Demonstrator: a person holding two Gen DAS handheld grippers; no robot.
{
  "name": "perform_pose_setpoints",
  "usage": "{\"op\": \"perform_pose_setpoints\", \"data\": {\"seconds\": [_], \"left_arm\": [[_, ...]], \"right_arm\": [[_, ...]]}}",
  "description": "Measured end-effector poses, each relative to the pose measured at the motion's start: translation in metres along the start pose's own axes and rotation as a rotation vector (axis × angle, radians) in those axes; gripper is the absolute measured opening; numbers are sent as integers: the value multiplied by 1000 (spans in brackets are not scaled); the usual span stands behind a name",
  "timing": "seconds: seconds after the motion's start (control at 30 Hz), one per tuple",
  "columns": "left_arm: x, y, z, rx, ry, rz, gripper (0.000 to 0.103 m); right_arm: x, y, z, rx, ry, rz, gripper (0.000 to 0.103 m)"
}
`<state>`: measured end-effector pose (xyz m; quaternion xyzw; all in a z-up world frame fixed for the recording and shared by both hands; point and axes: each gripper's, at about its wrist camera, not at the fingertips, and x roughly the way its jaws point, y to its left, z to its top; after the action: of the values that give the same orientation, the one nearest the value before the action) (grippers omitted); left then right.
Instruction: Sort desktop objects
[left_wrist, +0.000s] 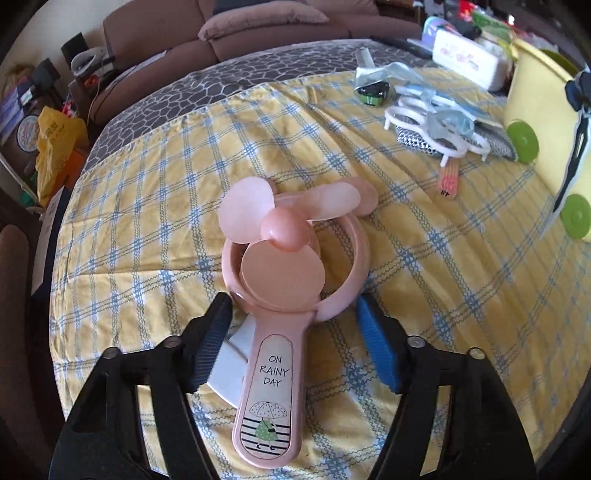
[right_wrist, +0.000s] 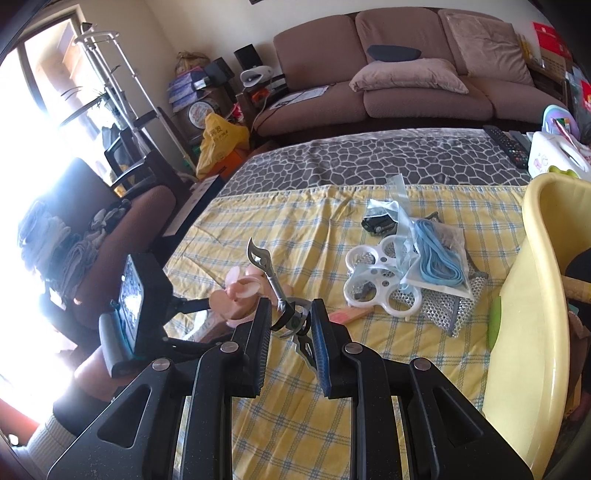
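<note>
A pink hand-held fan (left_wrist: 280, 280) printed "ON RAINY DAY" lies on the yellow checked cloth (left_wrist: 147, 229), partly over a white flat item (left_wrist: 231, 369). My left gripper (left_wrist: 291, 301) is open and points down, its fingers either side of the fan's neck with gaps to the handle. In the right wrist view the same fan (right_wrist: 240, 295) shows at the left, behind the left gripper's body. My right gripper (right_wrist: 291, 310) is shut on a small silver weapon-shaped metal ornament (right_wrist: 266, 266) that sticks up above the cloth.
A white drone frame (right_wrist: 380, 280), a bag of blue cord (right_wrist: 436, 258), a metal mesh piece (right_wrist: 450, 306) and a black-green gadget (right_wrist: 376, 223) lie at the back right. A yellow tub (right_wrist: 524, 314) stands at the right edge. A striped stick (left_wrist: 448, 177) lies near it.
</note>
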<state>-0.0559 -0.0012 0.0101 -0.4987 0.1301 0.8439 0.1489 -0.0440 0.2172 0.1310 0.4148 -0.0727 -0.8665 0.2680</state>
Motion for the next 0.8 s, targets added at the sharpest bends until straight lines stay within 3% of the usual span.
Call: {"op": "perform_pose_setpoints", "data": {"seconds": [0.03, 0.07, 0.2, 0.33, 0.57, 0.63, 0.8], "left_arm": [[0, 4, 0, -25, -2, -20, 45], [-1, 7, 1, -47, -8, -26, 40], [-7, 19, 1, -131, -13, -64, 39], [-27, 28, 6, -211, -75, -110, 39], [-86, 7, 22, -180, -242, -158, 35], [-100, -4, 30, -162, -276, -180, 22], [-124, -33, 54, -131, -342, -255, 8]], "right_arm": [[0, 1, 0, -1, -1, -1, 21], [0, 1, 0, -2, -2, 0, 21], [-6, 5, 2, -6, -19, 8, 21], [-20, 7, 7, -6, -58, 27, 21], [-72, -2, 21, 39, -184, 60, 21], [-89, -10, 24, 57, -221, 56, 21], [-138, -40, 27, 117, -330, 17, 21]]}}
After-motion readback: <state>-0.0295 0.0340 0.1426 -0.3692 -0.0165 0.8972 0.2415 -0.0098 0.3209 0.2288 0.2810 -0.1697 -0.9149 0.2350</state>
